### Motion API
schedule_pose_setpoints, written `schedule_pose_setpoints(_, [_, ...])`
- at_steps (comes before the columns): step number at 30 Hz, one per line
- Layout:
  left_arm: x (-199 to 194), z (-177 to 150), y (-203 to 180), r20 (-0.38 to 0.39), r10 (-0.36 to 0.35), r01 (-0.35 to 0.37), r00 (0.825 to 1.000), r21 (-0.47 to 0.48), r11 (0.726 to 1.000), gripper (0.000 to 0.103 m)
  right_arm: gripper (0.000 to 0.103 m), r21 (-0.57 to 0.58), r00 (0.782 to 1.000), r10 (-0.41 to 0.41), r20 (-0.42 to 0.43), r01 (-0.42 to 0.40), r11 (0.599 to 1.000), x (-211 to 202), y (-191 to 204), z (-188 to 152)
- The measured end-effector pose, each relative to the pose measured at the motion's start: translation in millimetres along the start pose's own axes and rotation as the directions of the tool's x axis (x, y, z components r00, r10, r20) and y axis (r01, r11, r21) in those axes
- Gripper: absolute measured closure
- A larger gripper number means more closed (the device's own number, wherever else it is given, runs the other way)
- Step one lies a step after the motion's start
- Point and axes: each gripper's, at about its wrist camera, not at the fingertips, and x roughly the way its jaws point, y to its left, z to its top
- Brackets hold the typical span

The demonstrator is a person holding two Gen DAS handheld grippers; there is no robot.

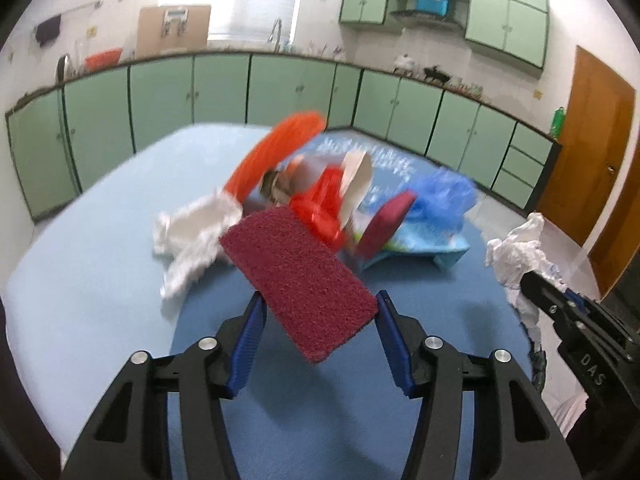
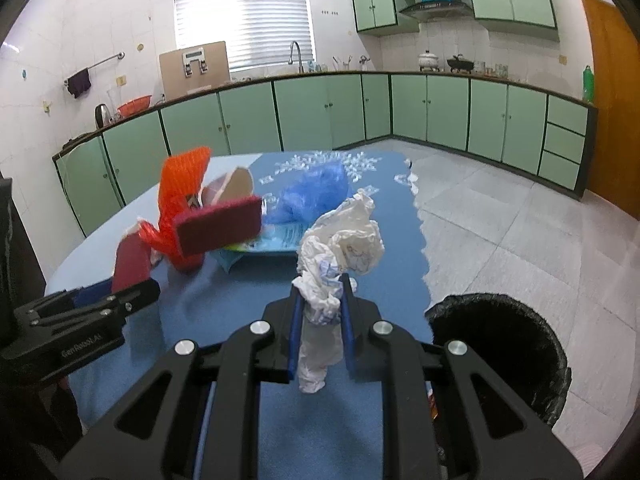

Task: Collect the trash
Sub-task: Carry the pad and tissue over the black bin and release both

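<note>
Left gripper (image 1: 320, 300) clamps a light, stiff-foamed maroon scouring pad (image 1: 300, 280) across its short edges, a sound hold; right gripper (image 2: 323, 288) pinches soft, compressible crumpled white plastic (image 2: 340, 248) mid-bundle.

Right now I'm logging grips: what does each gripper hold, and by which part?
Left gripper: dark red scouring pad, gripped across its near end. Right gripper: crumpled white paper wad, pinched at its lower, narrow part.
</note>
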Motion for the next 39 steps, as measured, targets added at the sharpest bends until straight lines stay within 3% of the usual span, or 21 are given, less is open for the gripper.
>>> schedule_pose_setpoints(5, [-16.7,16.3,-18.4,0.072,-0.032,0.028,0.997,0.051,0.998,0.048,0.087,0.003,1.000,-0.004,0.024,0.004,1.000,-11.1,-2.0,8.7])
schedule_pose_setpoints(18, [-12.6,39.2,-66.1,0.101,-0.138,0.125,0.985,0.128,0.984,0.048,0.087,0.053,0.996,-0.051,0.072,0.047,0.997,-34.2,-30.9,21.2])
schedule_pose_setpoints(31, [15.5,47.0,-136.6,0.057,-0.246,0.230,0.968,0.207,0.951,0.048,0.087,0.108,0.980,-0.186,0.072,0.178,0.978,-49.3,-97.9,16.8])
schedule_pose_setpoints(39, [47.0,43.5,-194.7,-0.009,-0.327,0.317,0.945,0.267,0.910,0.048,0.087,0.162,0.966,-0.258,0.024,0.251,0.954,-37.4,-150.9,3.4])
